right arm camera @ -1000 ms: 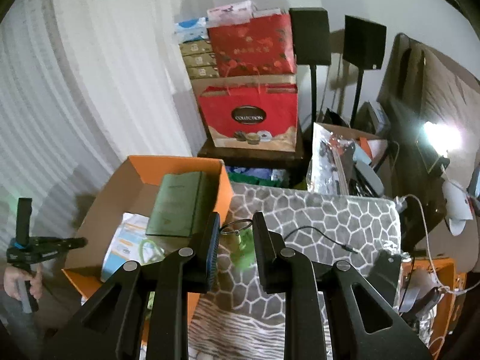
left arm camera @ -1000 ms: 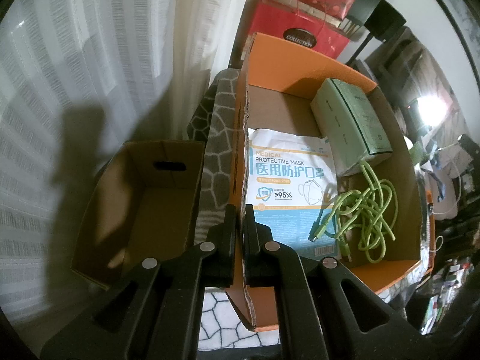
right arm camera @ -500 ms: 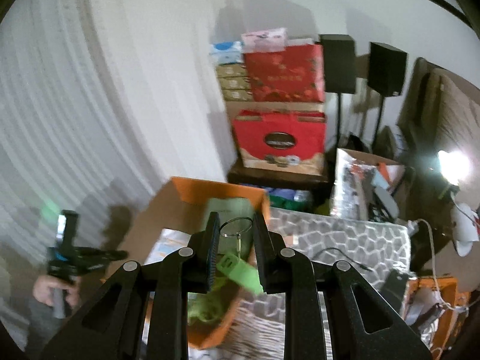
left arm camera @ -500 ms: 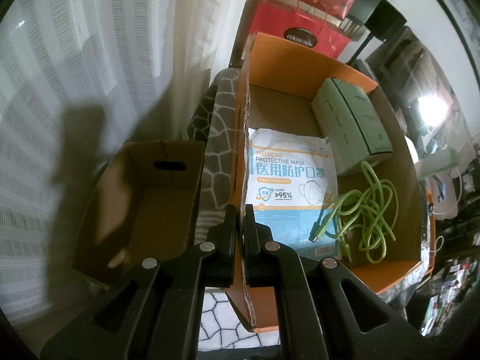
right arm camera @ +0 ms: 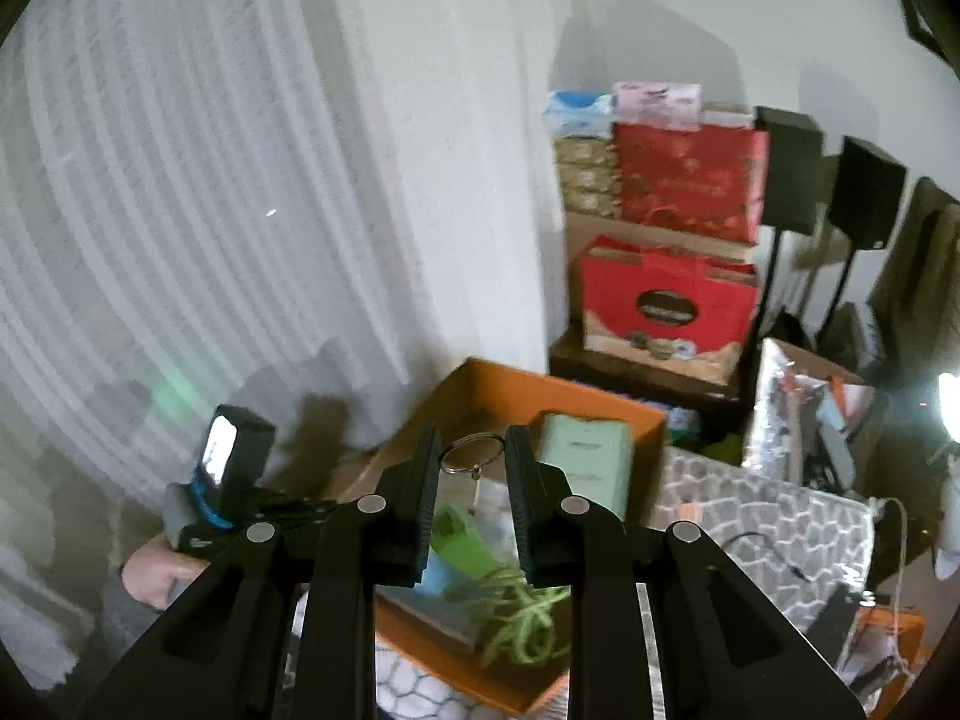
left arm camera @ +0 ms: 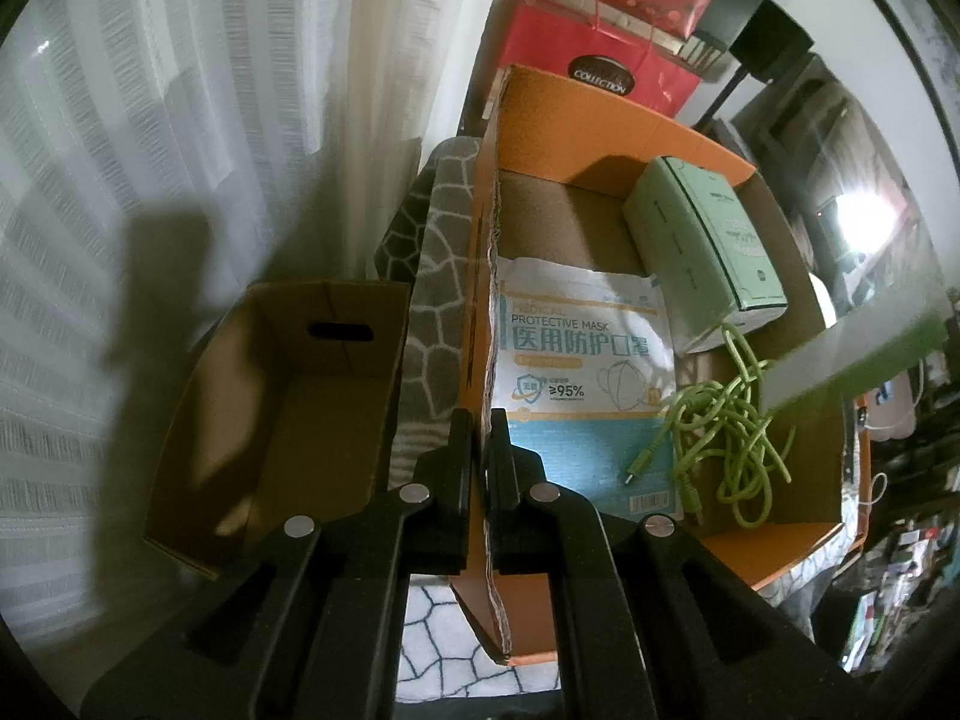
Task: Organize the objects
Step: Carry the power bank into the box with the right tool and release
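An orange cardboard box [left arm camera: 606,114] holds a mask packet [left arm camera: 576,360], a pale green box [left arm camera: 708,252] and a coiled green cable [left arm camera: 726,444]. My left gripper [left arm camera: 477,438] is shut on the box's left wall. My right gripper [right arm camera: 471,468] is shut on a metal key ring [right arm camera: 474,453] with a green tag [right arm camera: 465,546] that hangs over the orange box [right arm camera: 540,396]. The tag shows blurred at the right of the left wrist view [left arm camera: 852,354]. The left gripper also shows in the right wrist view [right arm camera: 240,498].
An empty brown carton [left arm camera: 288,420] stands left of the orange box, against a white curtain [left arm camera: 180,120]. A grey stone-pattern cloth [right arm camera: 756,516] covers the table. Red gift bags [right arm camera: 666,306] and black speakers [right arm camera: 864,198] stand behind. A black cable [right arm camera: 774,552] lies on the cloth.
My right gripper has lifted and swung left with the key ring, from over the cloth to over the orange box. The left gripper has stayed on the wall.
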### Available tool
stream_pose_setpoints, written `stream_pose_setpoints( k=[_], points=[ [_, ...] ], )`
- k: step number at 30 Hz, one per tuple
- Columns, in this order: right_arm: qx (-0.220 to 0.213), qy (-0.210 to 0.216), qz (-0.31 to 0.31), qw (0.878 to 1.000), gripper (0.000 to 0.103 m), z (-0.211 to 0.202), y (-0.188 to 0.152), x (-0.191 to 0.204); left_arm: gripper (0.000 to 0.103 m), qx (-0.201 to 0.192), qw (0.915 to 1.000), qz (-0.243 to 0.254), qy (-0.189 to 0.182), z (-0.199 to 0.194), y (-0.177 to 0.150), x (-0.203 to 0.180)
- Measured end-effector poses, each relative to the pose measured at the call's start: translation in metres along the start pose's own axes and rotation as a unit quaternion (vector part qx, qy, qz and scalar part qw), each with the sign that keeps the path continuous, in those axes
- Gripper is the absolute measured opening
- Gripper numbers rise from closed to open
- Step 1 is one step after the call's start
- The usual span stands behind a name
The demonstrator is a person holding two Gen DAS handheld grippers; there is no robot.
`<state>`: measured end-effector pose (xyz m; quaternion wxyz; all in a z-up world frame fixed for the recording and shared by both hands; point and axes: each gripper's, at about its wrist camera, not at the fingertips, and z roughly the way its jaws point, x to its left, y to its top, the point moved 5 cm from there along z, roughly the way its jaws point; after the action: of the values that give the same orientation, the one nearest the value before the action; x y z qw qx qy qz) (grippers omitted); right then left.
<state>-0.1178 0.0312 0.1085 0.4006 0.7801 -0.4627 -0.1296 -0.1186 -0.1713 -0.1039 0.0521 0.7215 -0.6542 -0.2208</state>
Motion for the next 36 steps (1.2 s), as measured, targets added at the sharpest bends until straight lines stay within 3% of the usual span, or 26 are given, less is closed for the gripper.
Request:
stream_pose_setpoints(
  k=[10, 18, 30, 34, 36],
  points=[
    [0.061, 0.034, -0.014, 0.997, 0.021, 0.073, -0.035, 0.044, 0.004, 0.0, 1.0, -0.001, -0.001, 0.0, 0.0, 0.0],
    [0.08, 0.05, 0.01, 0.995, 0.021, 0.099, -0.044, 0.039, 0.004, 0.0, 1.0, -0.001, 0.0, 0.0, 0.0, 0.001],
    [0.092, -0.005, 0.013, 0.996, 0.022, 0.131, -0.055, 0.004, 0.004, 0.0, 1.0, 0.0, 0.0, 0.0, 0.0, 0.0],
    [0.101, -0.014, 0.013, 0.995, 0.028, 0.138, -0.062, -0.007, 0.004, 0.0, 1.0, 0.0, 0.0, 0.0, 0.0, 0.0],
    [0.103, -0.022, 0.012, 0.994, 0.045, 0.138, -0.064, -0.011, 0.004, 0.0, 1.0, 0.0, 0.0, -0.001, 0.0, 0.0]
  ],
)
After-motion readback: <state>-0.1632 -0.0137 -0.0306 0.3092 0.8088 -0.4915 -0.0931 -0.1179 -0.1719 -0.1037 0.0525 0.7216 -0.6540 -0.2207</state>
